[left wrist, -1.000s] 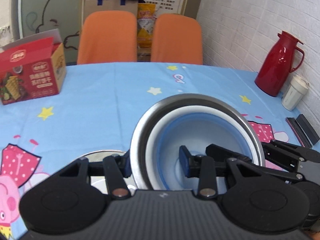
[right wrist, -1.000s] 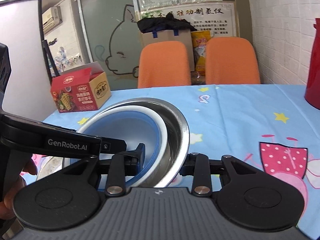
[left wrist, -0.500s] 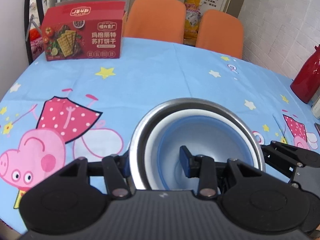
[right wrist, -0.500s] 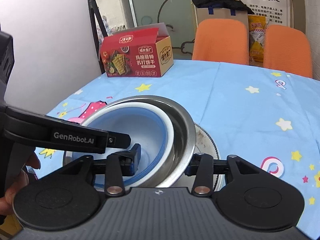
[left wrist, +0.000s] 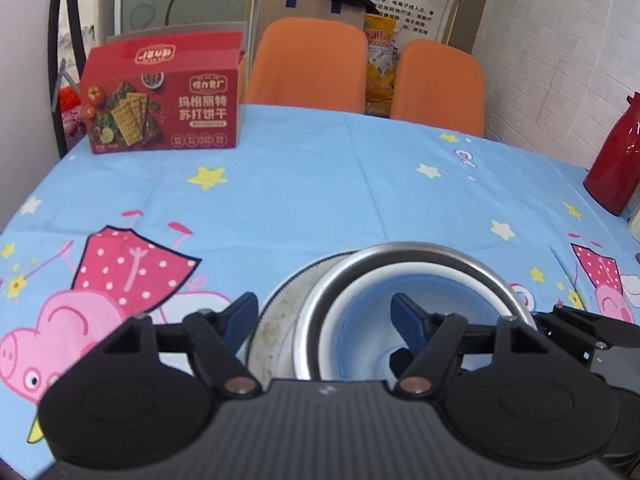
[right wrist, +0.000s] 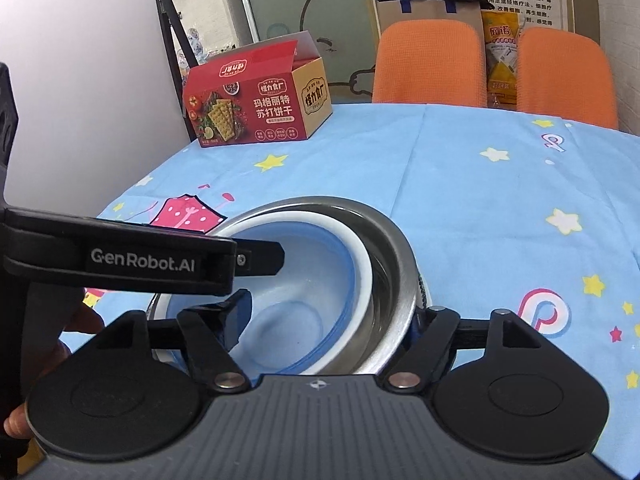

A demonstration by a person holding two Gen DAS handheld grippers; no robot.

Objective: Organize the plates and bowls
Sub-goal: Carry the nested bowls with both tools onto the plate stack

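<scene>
A steel bowl holds a blue bowl with a white rim. Both sit over a steel plate on the blue tablecloth. My left gripper is open, its left finger outside the plate and its right finger inside the blue bowl. In the right wrist view the steel bowl and blue bowl lie between the fingers of my right gripper, which straddles the bowls' right wall. The left gripper's body crosses that view at the left.
A red cracker box stands at the table's back left. Two orange chairs stand behind the table. A red thermos is at the right edge by the brick wall.
Both grippers carried the nested bowls left and set them down over the steel plate. The left gripper's jaws have opened wider and let go of the bowl wall.
</scene>
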